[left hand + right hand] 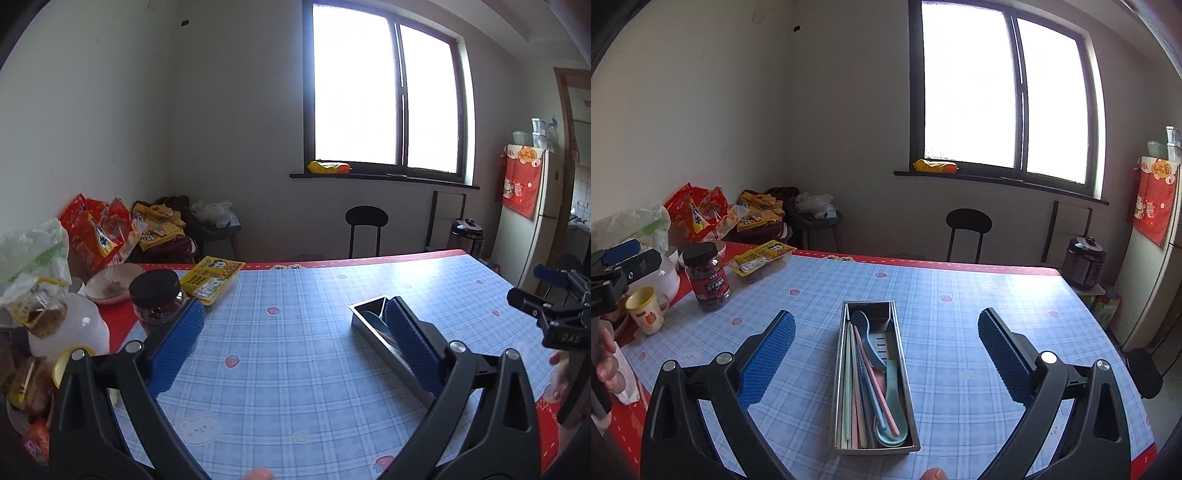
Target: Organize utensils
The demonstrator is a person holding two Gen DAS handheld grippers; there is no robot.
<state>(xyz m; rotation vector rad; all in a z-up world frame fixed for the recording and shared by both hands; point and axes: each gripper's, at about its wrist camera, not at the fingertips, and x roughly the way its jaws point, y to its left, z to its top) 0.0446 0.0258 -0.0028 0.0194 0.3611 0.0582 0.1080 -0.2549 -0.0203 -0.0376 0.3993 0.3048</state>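
Note:
A long steel utensil tray (911, 398) lies on the blue checked tablecloth, holding pastel chopsticks (849, 384), a blue spoon (862, 326), a blue slotted spatula (881, 347) and a teal spoon (892, 424). My right gripper (886, 332) hovers above it, open wide, nothing between its blue pads (768, 358). In the left wrist view the tray (364, 314) sits at the right, partly behind the right finger. My left gripper (295, 321) is open and empty over bare cloth. Each gripper shows at the edge of the other's view.
At the table's left stand a dark-lidded jar (706, 277), a yellow cup (646, 310), a yellow snack pack (761, 260), a bowl (110, 282), a white bottle (70, 332) and snack bags (99, 232). A black chair (967, 229) and a rice cooker (1084, 262) stand beyond.

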